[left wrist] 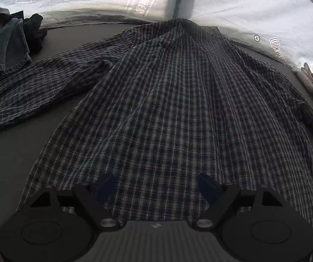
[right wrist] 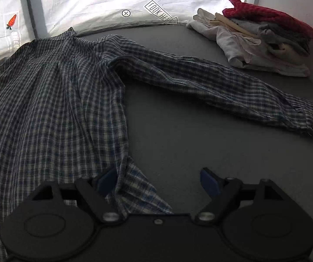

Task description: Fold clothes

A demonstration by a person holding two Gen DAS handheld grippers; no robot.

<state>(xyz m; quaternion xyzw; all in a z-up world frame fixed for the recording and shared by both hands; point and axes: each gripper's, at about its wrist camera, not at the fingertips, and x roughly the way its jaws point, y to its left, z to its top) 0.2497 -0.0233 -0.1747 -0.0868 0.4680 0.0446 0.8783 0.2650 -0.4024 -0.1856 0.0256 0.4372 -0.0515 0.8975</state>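
The shirt (left wrist: 167,109) is spread flat, sleeves out, nothing folded yet; both the left gripper (left wrist: 156,185) and the right gripper (right wrist: 159,181) are held with jaws apart, gripping nothing.

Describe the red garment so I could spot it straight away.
Look at the grey table, then to its far right corner, where a pile of folded clothes sits beyond the plaid shirt. The red garment lies on top, the only bright red piece above white, cream and grey ones.

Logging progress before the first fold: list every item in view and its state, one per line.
Plaid shirt: spread flat, sleeves out, unfolded.
Left gripper: open, over the hem.
Right gripper: open, at the hem corner.
Dark clothes: heaped, unfolded.
Light clothes: folded, stacked.
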